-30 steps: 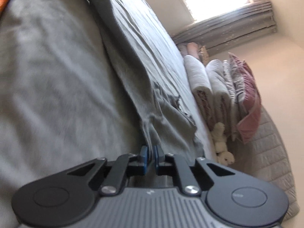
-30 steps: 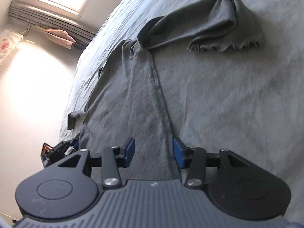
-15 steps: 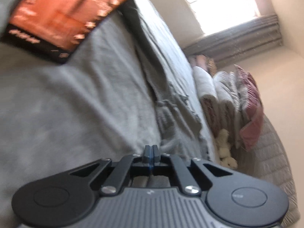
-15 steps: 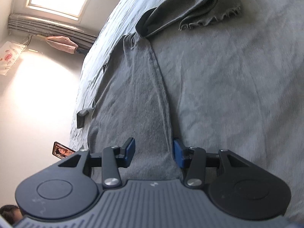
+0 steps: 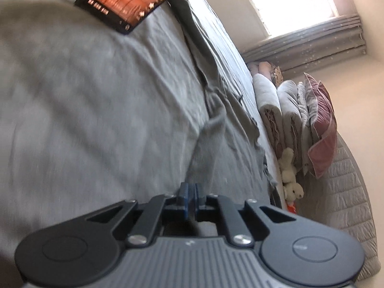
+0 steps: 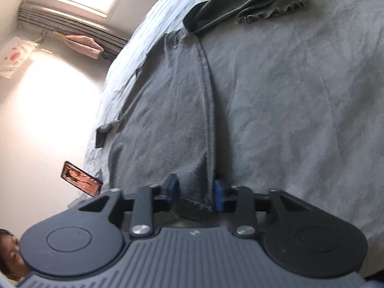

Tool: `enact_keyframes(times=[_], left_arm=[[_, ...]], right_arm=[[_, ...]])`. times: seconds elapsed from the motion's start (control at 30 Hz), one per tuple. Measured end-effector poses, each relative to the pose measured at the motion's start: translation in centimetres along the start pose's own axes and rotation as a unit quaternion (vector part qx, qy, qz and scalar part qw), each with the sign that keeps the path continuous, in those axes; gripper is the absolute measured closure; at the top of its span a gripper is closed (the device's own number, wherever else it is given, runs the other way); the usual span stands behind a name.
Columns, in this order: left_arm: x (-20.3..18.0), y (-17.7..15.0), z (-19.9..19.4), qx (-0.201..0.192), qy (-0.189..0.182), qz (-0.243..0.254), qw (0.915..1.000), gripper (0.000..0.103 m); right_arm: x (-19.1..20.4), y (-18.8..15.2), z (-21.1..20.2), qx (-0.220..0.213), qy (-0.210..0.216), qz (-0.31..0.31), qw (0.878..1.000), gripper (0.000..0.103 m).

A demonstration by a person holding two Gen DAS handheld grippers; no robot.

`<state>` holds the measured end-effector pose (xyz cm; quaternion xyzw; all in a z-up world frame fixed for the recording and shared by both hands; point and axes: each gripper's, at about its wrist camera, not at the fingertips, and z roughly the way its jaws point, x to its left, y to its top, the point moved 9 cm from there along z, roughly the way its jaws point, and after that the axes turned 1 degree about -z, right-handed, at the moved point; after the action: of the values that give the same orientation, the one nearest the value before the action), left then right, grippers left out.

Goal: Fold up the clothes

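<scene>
Left tool (image 5: 191, 193): jaws closed on a pinched ridge of the grey garment (image 5: 204, 148), which is drawn taut toward the camera. Right tool (image 6: 196, 193): jaws have just been closing, part-way apart, with the garment's hem corner (image 6: 195, 187) between the blue pads; firm pressing cannot be confirmed, so no grip is recorded.

Garment (image 6: 168, 110): laid lengthwise on the bed (image 6: 300, 100), one sleeve (image 6: 244, 4) bunched at the far end, a cuff (image 6: 102, 135) trailing toward the bed edge. Folding is judged barely begun (lower corners are only being taken up); the fold-over, sleeves and final squaring are all judged outstanding.

Bed: grey sheet, creased. A phone (image 6: 81, 179) with a lit screen is propped at its edge.

Room: folded quilts (image 5: 283, 110), a pink pillow (image 5: 322, 129) and a plush toy (image 5: 289, 170) are stacked beyond the bed; a window (image 5: 295, 2) is recorded farthest off.
</scene>
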<state>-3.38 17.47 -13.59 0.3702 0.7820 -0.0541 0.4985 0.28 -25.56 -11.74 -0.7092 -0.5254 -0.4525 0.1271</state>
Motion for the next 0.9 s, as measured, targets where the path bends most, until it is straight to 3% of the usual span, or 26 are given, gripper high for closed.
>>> enact_keyframes(times=[0.17, 0.33, 0.5, 0.57, 0.63, 0.7, 0.8, 0.9], left_arm=[[-1.0, -1.3, -0.5, 0.003, 0.019, 0.018, 0.9997, 0.1], [-1.5, -1.8, -1.3, -0.007, 0.048, 0.025, 0.9985, 0.103], [-1.3, -1.8, -2.8, -0.021, 0.073, 0.036, 0.9964, 0.103], [-0.8, -1.8, -3.1, -0.022, 0.075, 0.028, 0.9966, 0.103], [0.1, -1.7, -3.3, -0.021, 0.07, 0.005, 0.9973, 0.102], [0.6, -1.9, -3.4, -0.015, 0.054, -0.019, 0.9982, 0.099], [0.7, -2.4, -3.2, -0.007, 0.036, -0.036, 0.9987, 0.092], [0.5, -2.8, -2.7, 0.001, 0.027, -0.046, 0.9986, 0.088]], right_arm=[[0.0, -0.4, -0.2, -0.012, -0.005, 0.01, 1.0, 0.081], [-0.1, -0.6, -1.2, -0.03, -0.024, 0.004, 0.999, 0.094], [-0.2, -0.1, -2.7, -0.056, -0.04, -0.003, 0.998, 0.096], [-0.2, 0.0, -2.8, -0.058, -0.048, -0.007, 0.997, 0.095], [-0.6, -0.1, -2.6, -0.054, -0.056, -0.001, 0.997, 0.086], [-1.1, -0.3, -2.5, -0.05, -0.057, 0.014, 0.997, 0.086], [-1.7, -0.4, -2.8, -0.052, -0.03, 0.045, 0.997, 0.076], [-1.8, -0.6, -2.7, -0.053, -0.02, 0.061, 0.997, 0.076]])
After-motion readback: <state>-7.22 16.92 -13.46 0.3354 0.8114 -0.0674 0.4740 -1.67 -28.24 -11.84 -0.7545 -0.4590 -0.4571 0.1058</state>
